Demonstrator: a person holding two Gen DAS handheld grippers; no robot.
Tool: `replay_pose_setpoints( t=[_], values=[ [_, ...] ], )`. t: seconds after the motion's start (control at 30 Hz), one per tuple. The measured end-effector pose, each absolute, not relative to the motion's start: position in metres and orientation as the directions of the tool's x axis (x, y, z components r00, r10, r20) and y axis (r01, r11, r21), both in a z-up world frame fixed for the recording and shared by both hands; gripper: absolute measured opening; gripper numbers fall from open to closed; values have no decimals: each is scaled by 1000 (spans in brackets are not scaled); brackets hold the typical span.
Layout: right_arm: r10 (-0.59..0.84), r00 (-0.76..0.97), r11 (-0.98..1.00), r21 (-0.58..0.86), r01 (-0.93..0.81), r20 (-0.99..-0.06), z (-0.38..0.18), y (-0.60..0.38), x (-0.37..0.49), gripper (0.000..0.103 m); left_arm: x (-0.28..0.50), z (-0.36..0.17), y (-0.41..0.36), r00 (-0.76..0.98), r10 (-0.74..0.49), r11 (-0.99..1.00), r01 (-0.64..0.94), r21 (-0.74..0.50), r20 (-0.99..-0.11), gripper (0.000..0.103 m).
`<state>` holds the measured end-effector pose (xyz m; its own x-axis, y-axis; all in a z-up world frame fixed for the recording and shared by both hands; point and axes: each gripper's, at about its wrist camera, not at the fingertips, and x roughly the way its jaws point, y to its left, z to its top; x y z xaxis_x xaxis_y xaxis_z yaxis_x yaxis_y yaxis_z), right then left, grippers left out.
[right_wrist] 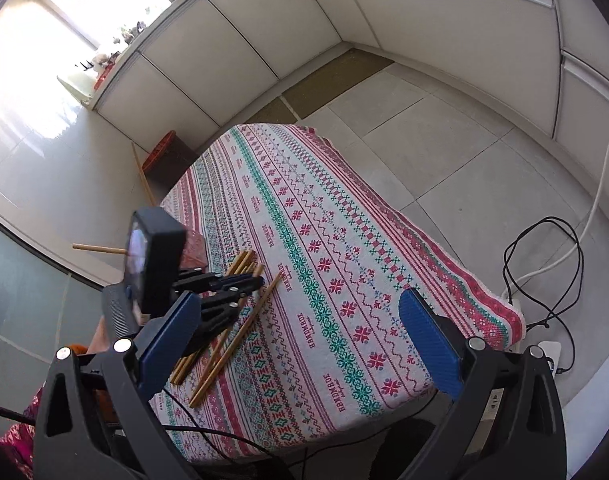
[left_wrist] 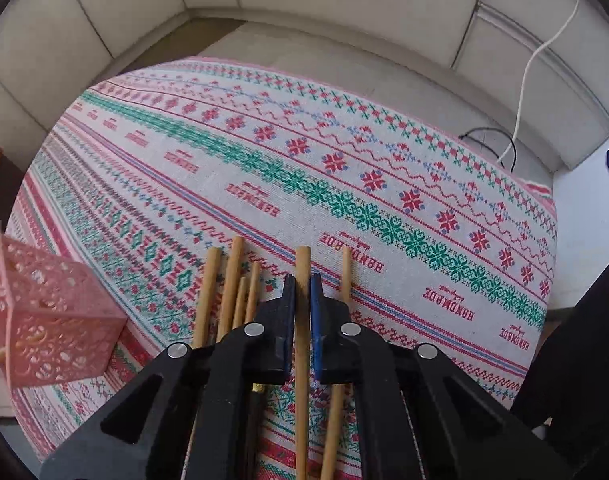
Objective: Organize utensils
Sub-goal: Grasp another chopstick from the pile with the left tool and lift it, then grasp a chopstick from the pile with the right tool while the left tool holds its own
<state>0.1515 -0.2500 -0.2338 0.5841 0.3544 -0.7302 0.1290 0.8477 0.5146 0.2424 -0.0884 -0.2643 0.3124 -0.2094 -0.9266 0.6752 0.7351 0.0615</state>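
Note:
Several wooden chopsticks lie on the patterned tablecloth. My left gripper is shut on one chopstick, which runs between its blue pads. A pink perforated holder lies tipped at the left, with a stick poking out of it. In the right wrist view the left gripper sits over the chopstick pile. My right gripper is open and empty, held above the table's near side.
The small table stands on a tiled floor with white cabinets around. Black and white cables lie on the floor at the right. A red-rimmed dark bin stands beyond the table's far left corner.

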Motion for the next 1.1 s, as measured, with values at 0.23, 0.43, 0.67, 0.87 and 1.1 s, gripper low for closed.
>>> replay_pose_setpoints(
  t=[0.23,0.43,0.67,0.87,1.1],
  values=[
    [301,401,897,400,190,-865,-258,-194,200,83,186,-170,-6,525,-334,826,563,25,-783,6],
    [276,122,878,302,370,-953,-310,-137,253,39,126,-105,60,686,-369,889,457,-23,-628,6],
    [176,26,872,168,461,-984,-330,-103,272,10,75,-57,106,795,-364,923,377,-74,-485,6],
    [248,122,809,274,519,-961,-328,-125,263,6,65,-41,120,826,-348,935,343,-93,-444,6],
    [270,379,851,404,337,-885,-254,-154,229,6,58,-29,126,834,-353,935,318,-153,-424,6]
  ],
)
